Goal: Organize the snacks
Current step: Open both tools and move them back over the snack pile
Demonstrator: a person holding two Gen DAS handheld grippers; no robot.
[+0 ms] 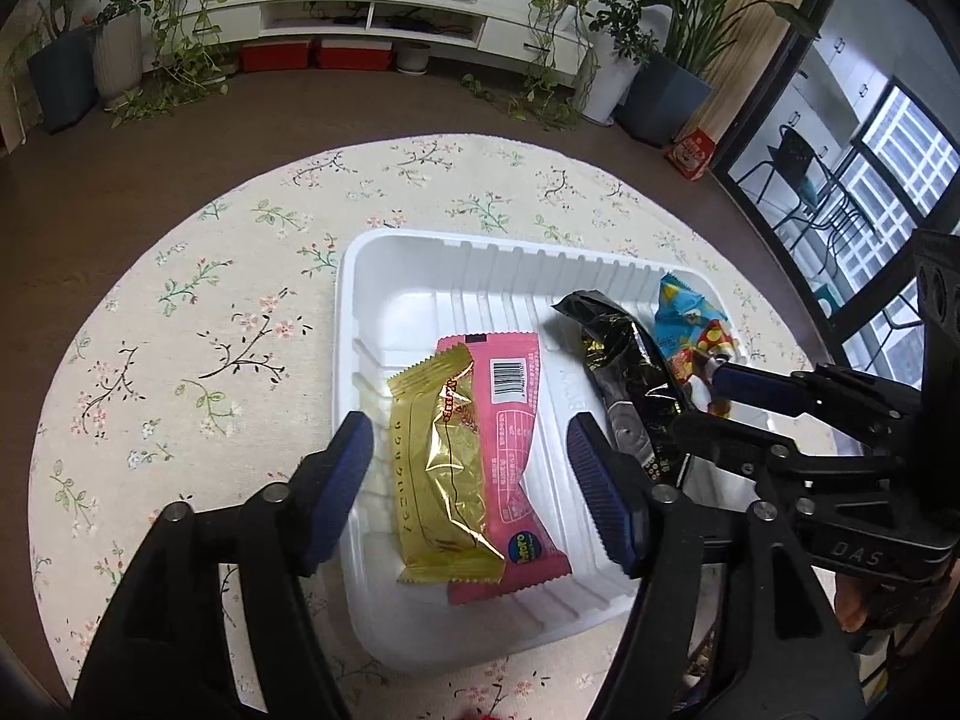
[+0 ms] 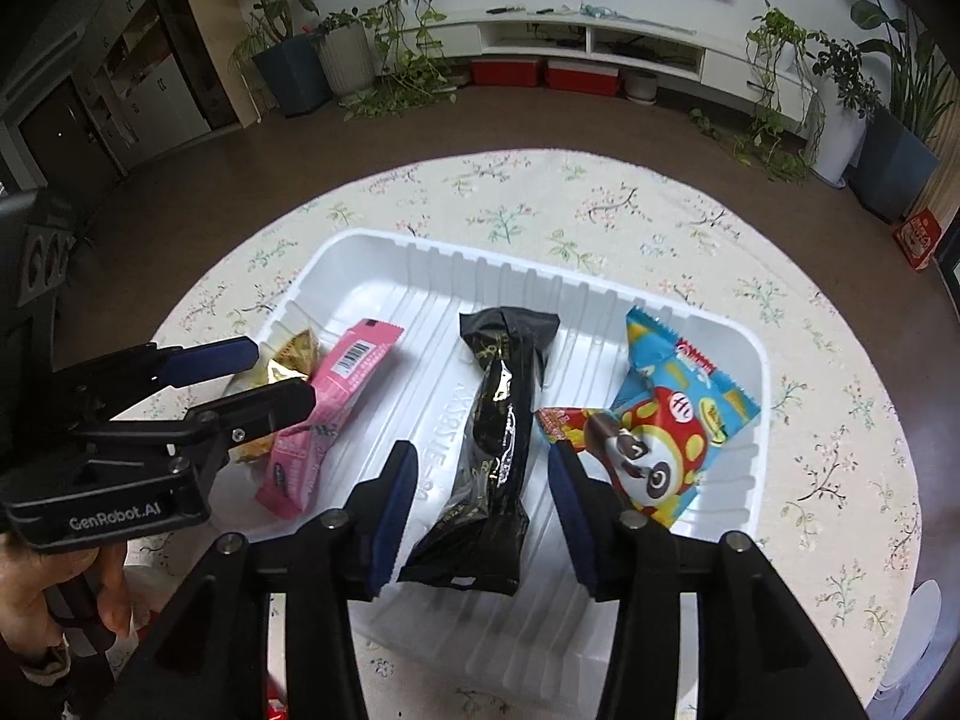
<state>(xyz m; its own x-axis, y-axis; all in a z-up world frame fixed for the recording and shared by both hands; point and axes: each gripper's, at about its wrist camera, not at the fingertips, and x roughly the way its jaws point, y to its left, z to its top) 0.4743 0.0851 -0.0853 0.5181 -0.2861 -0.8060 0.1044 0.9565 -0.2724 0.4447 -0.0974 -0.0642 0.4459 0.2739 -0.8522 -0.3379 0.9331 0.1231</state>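
Observation:
A white ribbed tray (image 1: 420, 276) (image 2: 384, 264) sits on a round floral table. In it lie a gold snack pack (image 1: 441, 468) (image 2: 297, 348) on a pink snack pack (image 1: 516, 420) (image 2: 336, 402), a black snack pack (image 1: 624, 372) (image 2: 498, 444) in the middle, and a blue-and-red panda snack pack (image 1: 690, 324) (image 2: 666, 420) at the right end. My left gripper (image 1: 471, 486) (image 2: 282, 375) is open and hovers over the gold and pink packs. My right gripper (image 2: 483, 516) (image 1: 702, 387) is open, its fingers either side of the black pack.
The floral tablecloth (image 1: 210, 324) (image 2: 810, 324) surrounds the tray. Beyond the table are a brown floor, potted plants (image 1: 120, 42), a white TV shelf (image 2: 600, 42) and a red box (image 1: 690, 153). A white object (image 2: 918, 630) sits at the table's right edge.

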